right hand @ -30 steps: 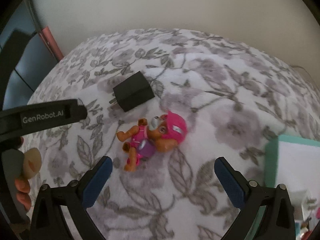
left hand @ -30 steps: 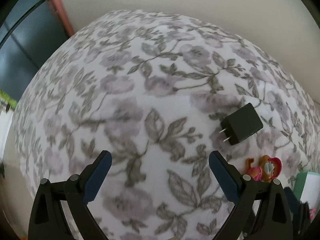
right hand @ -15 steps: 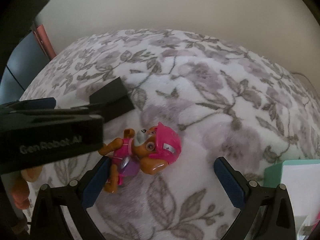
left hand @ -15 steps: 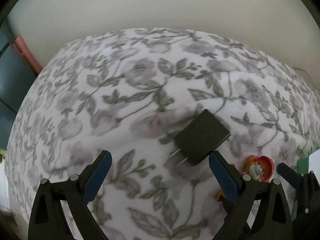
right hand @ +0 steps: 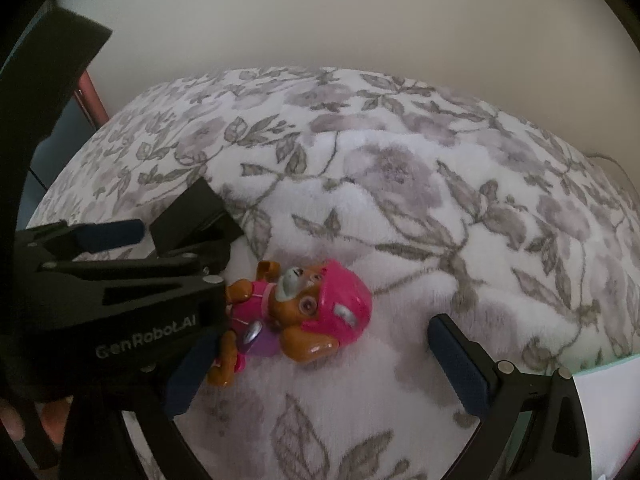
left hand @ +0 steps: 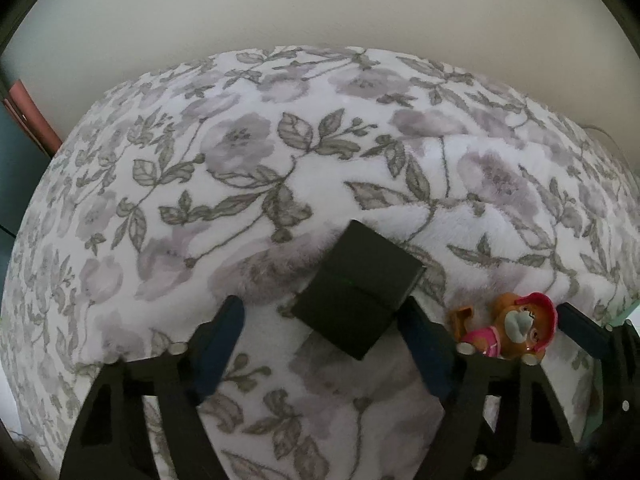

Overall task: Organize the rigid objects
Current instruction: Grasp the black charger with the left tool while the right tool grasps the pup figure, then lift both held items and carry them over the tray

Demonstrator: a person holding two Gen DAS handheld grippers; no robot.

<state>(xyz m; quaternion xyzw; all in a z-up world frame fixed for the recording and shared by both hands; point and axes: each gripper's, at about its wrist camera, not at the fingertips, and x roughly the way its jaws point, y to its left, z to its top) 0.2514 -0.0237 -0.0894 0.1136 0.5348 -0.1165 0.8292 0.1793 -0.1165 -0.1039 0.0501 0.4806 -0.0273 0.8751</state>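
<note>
Here the left gripper (left hand: pixel 320 320) straddles the black plug adapter (left hand: pixel 358 292), which lies flat on the floral blanket (left hand: pixel 240 152): its right finger touches or nearly touches the adapter's right edge, while the left finger is well clear across bare blanket, so the jaws are closing but the pads do not yet clamp it. That angled approach probably suits the block's flat sides. The right gripper (right hand: pixel 316 360) has its fingers wide apart, closing only slightly, around the pink-helmeted toy pup (right hand: pixel 296 312), which lies on its side between them, nearer the left finger and touching neither pad that I can see; the left tool's body crosses in front of that finger. A teal-edged box (right hand: pixel 600 364), likely the destination, sits just beyond the right finger. Compared with a second ago, the adapter was far off past the left gripper's right finger and both jaws stood wider; the pup lay farther ahead of the right fingers.
</note>
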